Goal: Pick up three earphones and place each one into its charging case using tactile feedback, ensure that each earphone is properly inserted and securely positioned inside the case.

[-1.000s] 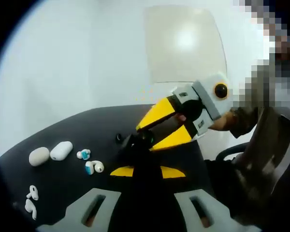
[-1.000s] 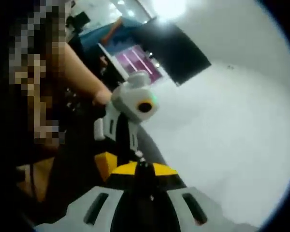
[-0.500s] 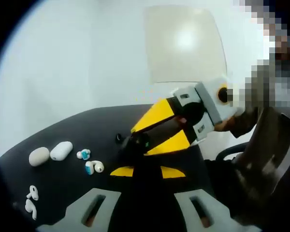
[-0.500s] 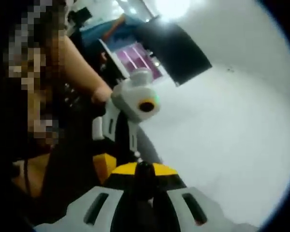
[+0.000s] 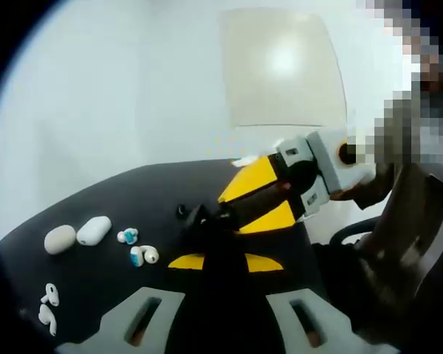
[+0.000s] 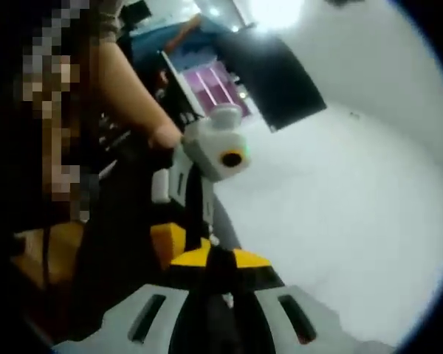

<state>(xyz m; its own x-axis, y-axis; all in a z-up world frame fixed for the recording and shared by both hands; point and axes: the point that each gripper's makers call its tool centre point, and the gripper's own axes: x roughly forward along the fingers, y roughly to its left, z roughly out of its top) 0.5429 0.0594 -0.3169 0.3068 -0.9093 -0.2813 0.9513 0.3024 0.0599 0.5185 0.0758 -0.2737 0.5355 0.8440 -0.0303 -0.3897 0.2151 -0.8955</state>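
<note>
In the left gripper view my left gripper [image 5: 225, 259] is shut on a black charging case [image 5: 205, 221] held over the black table [image 5: 118, 199]. My right gripper [image 5: 223, 214] reaches in from the right, its yellow jaws closing to a point at the case's top, shut on a small black earphone. In the right gripper view my right gripper [image 6: 218, 259] has that dark piece between its yellow jaws, and the left gripper [image 6: 199, 228] stands just behind. Two blue-tipped earphones [image 5: 136, 247] and two white earphones [image 5: 47, 304] lie on the table at the left.
Two white oval cases [image 5: 77, 234] lie side by side at the table's left. A small black item [image 5: 181, 211] rests beside the held case. A person's arm [image 6: 129, 88] and a chair [image 5: 421, 243] are close by. A white wall stands behind the table.
The right gripper has drawn back a little to the right along the case's top and lowered. The left gripper and the things on the table have not moved.
</note>
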